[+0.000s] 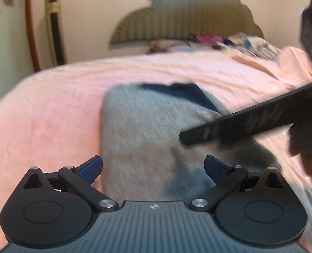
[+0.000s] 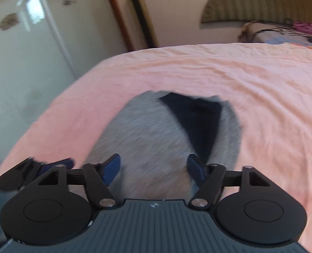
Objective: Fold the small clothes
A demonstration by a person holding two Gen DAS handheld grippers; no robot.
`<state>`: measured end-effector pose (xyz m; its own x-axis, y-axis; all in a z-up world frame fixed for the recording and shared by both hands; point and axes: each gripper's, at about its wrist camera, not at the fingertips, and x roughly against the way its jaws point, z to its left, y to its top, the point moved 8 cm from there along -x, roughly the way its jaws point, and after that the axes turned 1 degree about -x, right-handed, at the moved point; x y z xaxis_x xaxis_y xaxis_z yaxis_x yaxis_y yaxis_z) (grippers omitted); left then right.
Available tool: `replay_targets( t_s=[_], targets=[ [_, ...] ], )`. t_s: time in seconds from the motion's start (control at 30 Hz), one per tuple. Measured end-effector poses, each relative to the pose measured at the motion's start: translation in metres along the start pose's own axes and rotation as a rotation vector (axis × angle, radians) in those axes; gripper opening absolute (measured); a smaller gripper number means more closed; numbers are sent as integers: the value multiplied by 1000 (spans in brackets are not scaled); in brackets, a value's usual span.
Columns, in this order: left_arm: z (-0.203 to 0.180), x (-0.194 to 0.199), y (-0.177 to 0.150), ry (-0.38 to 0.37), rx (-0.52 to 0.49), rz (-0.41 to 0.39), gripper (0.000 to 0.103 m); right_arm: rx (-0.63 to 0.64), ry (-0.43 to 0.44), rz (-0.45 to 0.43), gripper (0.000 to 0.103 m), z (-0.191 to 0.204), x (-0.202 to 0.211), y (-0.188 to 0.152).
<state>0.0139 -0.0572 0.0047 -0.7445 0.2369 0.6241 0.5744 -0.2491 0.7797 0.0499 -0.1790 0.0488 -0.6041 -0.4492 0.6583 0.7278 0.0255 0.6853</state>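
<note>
A small grey garment (image 1: 139,130) with a dark navy patch (image 1: 189,94) at its far end lies on the pink bedspread (image 1: 50,109). My left gripper (image 1: 154,168) is open over its near end, empty. The right gripper's body shows as a black bar (image 1: 250,122) reaching in from the right over the garment. In the right wrist view the grey garment (image 2: 151,130) with its navy patch (image 2: 196,118) lies just ahead of my right gripper (image 2: 154,168), which is open and empty. The left gripper's fingers (image 2: 57,164) show at lower left. Both views are motion-blurred.
A striped headboard (image 1: 185,21) stands at the far end with a pile of mixed clothes (image 1: 240,40) below it. A folded pink cloth (image 1: 282,63) lies at the far right. A pale wardrobe (image 2: 29,42) stands left of the bed.
</note>
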Motion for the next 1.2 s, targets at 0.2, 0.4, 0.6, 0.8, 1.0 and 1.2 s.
replay_targets(
  t_s=[0.2, 0.4, 0.6, 0.8, 1.0, 1.2],
  targets=[
    [16, 15, -15, 48, 28, 17, 103, -76, 2, -2, 66, -15, 9, -4],
    [22, 26, -36, 60, 153, 58, 103, -108, 70, 34, 79, -5, 27, -39],
    [18, 39, -44, 88, 194, 28, 103, -90, -83, -104, 86, -7, 65, -60],
    [29, 34, -36, 105, 260, 33, 103, -122, -183, -67, 98, -19, 73, -96],
    [53, 13, -29, -309, 660, 137, 103, -474, 113, -33, 100, -45, 55, -79],
    [45, -2, -28, -272, 617, 211, 28, -537, 175, 68, 21, -55, 28, -74]
  ],
)
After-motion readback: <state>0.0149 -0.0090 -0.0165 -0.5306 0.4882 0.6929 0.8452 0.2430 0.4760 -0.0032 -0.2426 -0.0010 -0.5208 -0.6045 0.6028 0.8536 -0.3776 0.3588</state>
